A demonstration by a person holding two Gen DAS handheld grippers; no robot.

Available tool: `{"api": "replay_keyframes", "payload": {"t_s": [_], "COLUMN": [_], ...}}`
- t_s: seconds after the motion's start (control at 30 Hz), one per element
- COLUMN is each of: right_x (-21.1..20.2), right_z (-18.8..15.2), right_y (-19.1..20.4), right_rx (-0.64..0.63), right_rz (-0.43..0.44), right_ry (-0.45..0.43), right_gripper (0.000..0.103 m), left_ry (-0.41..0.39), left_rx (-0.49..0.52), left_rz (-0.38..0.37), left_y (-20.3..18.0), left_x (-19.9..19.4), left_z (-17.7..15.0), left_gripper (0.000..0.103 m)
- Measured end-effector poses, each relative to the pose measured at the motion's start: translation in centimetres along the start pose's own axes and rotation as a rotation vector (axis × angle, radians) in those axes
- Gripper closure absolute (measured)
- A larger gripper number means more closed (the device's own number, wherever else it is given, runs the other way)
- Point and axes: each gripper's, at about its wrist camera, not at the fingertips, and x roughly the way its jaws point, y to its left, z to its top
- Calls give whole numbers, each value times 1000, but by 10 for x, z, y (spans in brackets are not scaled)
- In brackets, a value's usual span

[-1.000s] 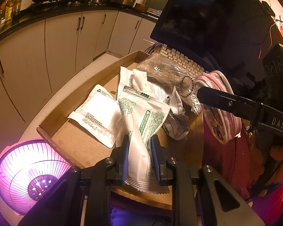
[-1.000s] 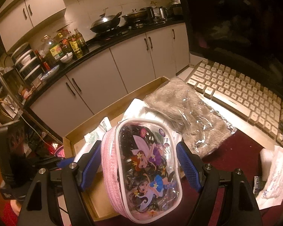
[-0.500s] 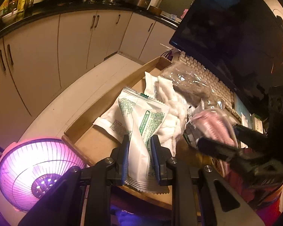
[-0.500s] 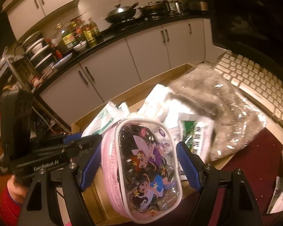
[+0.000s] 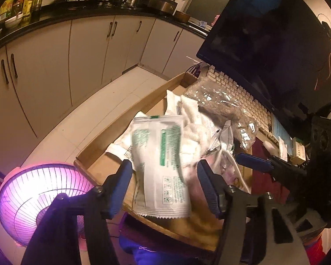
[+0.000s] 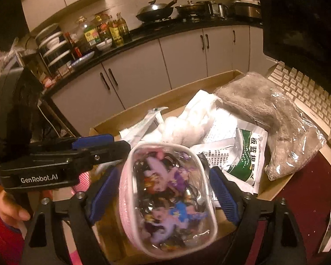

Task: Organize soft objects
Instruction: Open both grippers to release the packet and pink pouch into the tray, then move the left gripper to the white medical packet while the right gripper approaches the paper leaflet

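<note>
From the left wrist camera, the left gripper points down over the near edge of a shallow cardboard box. Its blue-padded jaws have just been opening and now stand wide apart, clear of the white and green packet that lies blurred between them; the packet is released, its lower edge over the box's near rim. Behind it in the box sit a white fluffy cloth and other white packets, and a grey cloth in clear plastic wrap rests partly on a cream keyboard below a dark monitor. A glowing purple fan heater stands on the floor to the lower left. From the right wrist camera, the right gripper also has its jaws freshly widened, with a small gap on each side of the pink clear-fronted cartoon pouch, which sits blurred between them over the box's near corner; it looks let go. The black body of the left gripper reaches in from the left, with a hand behind it. A green-printed sachet lies just right of the pouch, beside the wrapped grey cloth.
</note>
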Motion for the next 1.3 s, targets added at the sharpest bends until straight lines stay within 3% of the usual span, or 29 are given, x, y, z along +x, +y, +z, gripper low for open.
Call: {"api": "replay_keyframes", "payload": {"t_s": [0.23,0.37,0.5,0.63,0.73,0.8,0.87,1.3], "right_x": [-33,-29,-11,-24,-51,-68,-88,-167], "right_z": [-4,-12,-24,-27,-28,-30,-35,-84], "right_y": [0,8,12,6,-11,-23,-43,-176], "right_rx": [10,-25,-30,5,60,97,149,489], "right_rz": [23,40,52,79,72,52,11,-284], "right_ry": [-45,1,62,32,-32,-70,-110,-114], "right_gripper": [12,39,40,40,34,15,10,7], "left_ry": [-31,-31,-31,-28,-25,-22,-19,87], "left_rx": [-2,3,10,12,32,54,73,193], "left_rz": [-7,-7,-2,-4,-6,-12,-18,-133], "left_y": [-8,-15,-19,-27,-39,-50,-62,-165], "left_x": [-11,-11,-16,-19,-19,-18,-17,20], "left_z": [2,1,-1,0,-1,-1,-1,-12], "left_gripper": [34,30,28,25,22,19,16,14]}}
